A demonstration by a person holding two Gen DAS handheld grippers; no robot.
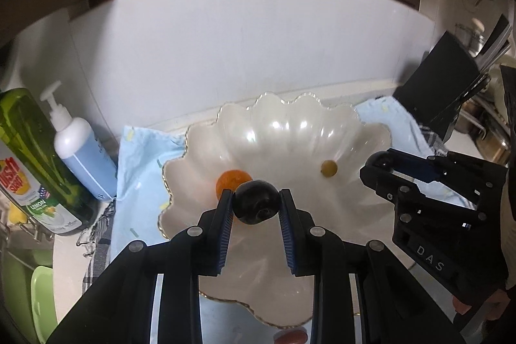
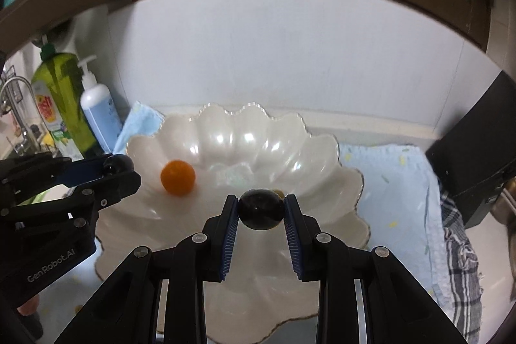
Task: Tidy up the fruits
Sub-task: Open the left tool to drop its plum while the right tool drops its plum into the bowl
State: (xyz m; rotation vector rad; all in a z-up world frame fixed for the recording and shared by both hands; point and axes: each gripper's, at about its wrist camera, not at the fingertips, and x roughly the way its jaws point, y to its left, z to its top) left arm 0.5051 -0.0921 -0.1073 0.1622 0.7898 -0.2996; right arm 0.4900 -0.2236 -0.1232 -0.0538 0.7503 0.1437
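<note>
A white scalloped bowl (image 1: 290, 131) (image 2: 232, 144) stands on a light blue cloth. In it lie a small orange fruit (image 1: 229, 179) (image 2: 178, 177) and a small yellow-green fruit (image 1: 329, 168), which is mostly hidden behind the held fruit in the right wrist view (image 2: 279, 192). My left gripper (image 1: 256, 207) is shut on a dark round fruit (image 1: 256, 208) above the bowl's near side. My right gripper (image 2: 261, 212) is shut on another dark round fruit (image 2: 261, 211) above the bowl. Each gripper shows in the other's view, right gripper (image 1: 382, 165), left gripper (image 2: 117, 165).
A green dish soap bottle (image 1: 32, 160) (image 2: 64, 99) and a white pump bottle (image 1: 80, 147) (image 2: 96, 108) stand at the left by the wall. A light blue cloth (image 2: 396, 182) and a checked towel (image 2: 464, 260) lie at the right. A black box (image 2: 477, 163) stands far right. A reddish fruit (image 1: 292, 337) lies near the front edge.
</note>
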